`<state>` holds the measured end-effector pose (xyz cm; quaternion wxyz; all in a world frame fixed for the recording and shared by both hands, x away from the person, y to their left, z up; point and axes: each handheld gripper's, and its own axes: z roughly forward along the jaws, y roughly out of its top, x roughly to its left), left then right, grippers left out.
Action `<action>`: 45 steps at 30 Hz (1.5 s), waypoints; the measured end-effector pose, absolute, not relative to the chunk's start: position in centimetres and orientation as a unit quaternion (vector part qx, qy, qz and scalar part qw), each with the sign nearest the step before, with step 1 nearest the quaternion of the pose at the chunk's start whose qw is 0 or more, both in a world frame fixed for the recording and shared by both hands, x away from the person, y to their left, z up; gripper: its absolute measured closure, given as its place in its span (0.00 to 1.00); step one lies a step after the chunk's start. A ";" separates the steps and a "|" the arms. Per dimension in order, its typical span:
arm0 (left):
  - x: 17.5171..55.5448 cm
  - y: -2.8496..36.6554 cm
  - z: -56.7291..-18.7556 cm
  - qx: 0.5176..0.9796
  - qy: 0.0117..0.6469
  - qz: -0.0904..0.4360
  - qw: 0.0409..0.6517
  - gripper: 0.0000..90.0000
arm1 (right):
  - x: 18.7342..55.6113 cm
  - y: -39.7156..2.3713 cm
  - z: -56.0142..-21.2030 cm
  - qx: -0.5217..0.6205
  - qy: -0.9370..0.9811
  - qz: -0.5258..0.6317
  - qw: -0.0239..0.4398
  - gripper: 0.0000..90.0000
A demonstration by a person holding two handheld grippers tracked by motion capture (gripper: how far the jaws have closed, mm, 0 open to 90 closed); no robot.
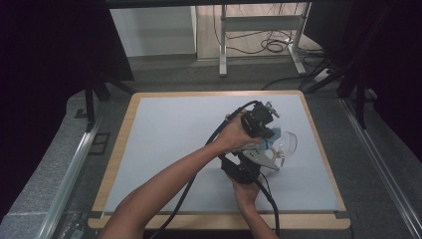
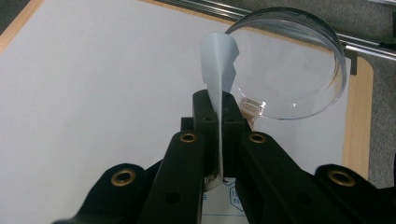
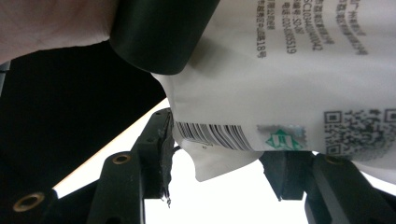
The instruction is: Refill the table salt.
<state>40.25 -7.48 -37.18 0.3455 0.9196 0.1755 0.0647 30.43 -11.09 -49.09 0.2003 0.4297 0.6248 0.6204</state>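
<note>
Up close, the packet (image 3: 280, 79) is white, crinkled, printed with barcode and QR code; left gripper (image 2: 219, 116) pinches its edge tight, right gripper (image 3: 219, 172) straddles it half-open.

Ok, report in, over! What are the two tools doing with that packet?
Left tool shut on white packet, edge pinched. Right tool straddles the packet's barcode end; grip unclear. Clear glass bowl close behind the packet. Nothing blocking.

Packet (image 2: 218, 70) before clear bowl (image 2: 299, 65), bowl on table (image 2: 93, 84)
</note>
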 end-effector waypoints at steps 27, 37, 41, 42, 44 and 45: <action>40.4 -7.4 -37.2 0.922 0.176 0.066 0.338 1.00 | 30.6 -10.8 -48.8 0.430 0.621 0.624 0.200 0.56; 40.4 -7.4 -37.4 0.922 0.178 0.064 0.338 1.00 | 30.6 -10.8 -48.9 0.430 0.622 0.623 0.199 0.56; 40.5 -7.4 -37.5 0.922 0.178 0.064 0.338 1.00 | 30.6 -10.8 -48.9 0.431 0.622 0.623 0.199 0.56; 40.5 -7.4 -37.5 0.922 0.178 0.064 0.338 1.00 | 30.7 -10.8 -48.9 0.431 0.622 0.623 0.198 0.56; 40.5 -7.4 -37.5 0.922 0.176 0.065 0.339 1.00 | 30.7 -10.8 -48.9 0.431 0.622 0.623 0.197 0.56; 40.5 -7.4 -37.5 0.922 0.177 0.064 0.339 1.00 | 30.7 -10.8 -48.9 0.431 0.622 0.623 0.198 0.56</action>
